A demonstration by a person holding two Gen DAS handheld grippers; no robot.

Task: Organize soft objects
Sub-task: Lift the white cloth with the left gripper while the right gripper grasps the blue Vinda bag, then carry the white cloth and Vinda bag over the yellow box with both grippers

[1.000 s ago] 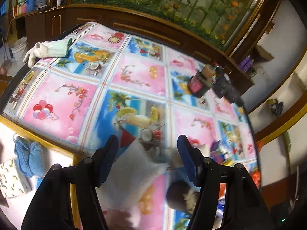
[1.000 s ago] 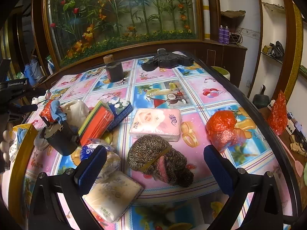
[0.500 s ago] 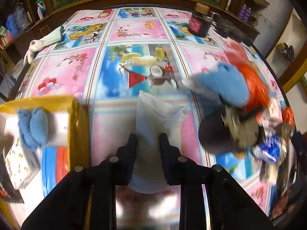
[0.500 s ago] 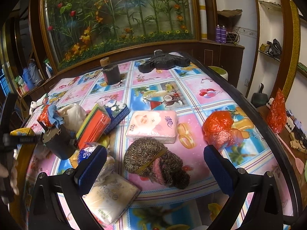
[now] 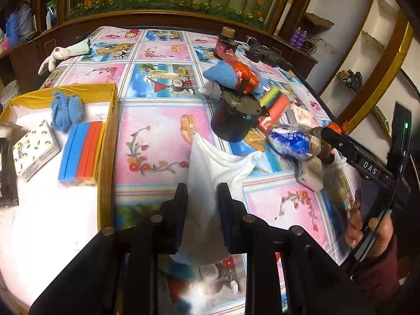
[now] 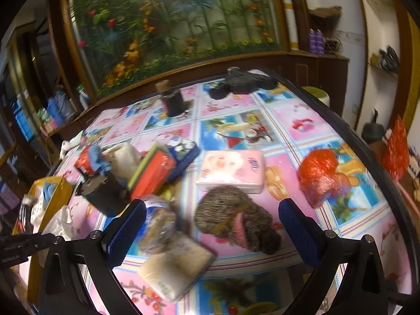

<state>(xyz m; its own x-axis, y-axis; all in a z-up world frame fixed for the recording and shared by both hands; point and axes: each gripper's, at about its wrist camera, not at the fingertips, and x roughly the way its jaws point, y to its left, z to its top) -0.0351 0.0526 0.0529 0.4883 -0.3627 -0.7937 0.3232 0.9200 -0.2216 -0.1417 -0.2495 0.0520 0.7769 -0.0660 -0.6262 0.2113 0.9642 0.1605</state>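
My left gripper [image 5: 202, 191] is shut on a white cloth [image 5: 212, 168] that hangs above the flowered tablecloth, just right of a yellow box [image 5: 110, 120]. The box holds a blue knit piece [image 5: 65, 109], a stack of blue and orange sponges [image 5: 81, 152] and a tissue pack [image 5: 35, 152]. My right gripper [image 6: 212, 228] is open above a brown knit hat [image 6: 231, 218]. Around it lie a pink tissue pack [image 6: 232, 170], a pale tissue pack [image 6: 176, 265], a blue and white bag [image 6: 157, 223] and an orange plastic bag [image 6: 320, 176].
A dark pot [image 5: 233, 120] topped with a blue cloth and orange bag stands mid-table beside coloured sponges [image 6: 152, 173]. A dark jar [image 6: 172, 99] and a black object [image 6: 244, 82] sit at the far edge. White gloves [image 5: 65, 52] lie far left. A hand [image 5: 367, 225] holds the other gripper.
My left gripper closed on the white cloth, lifted it and carried it left towards the yellow box. The right gripper barely moved and stayed open.
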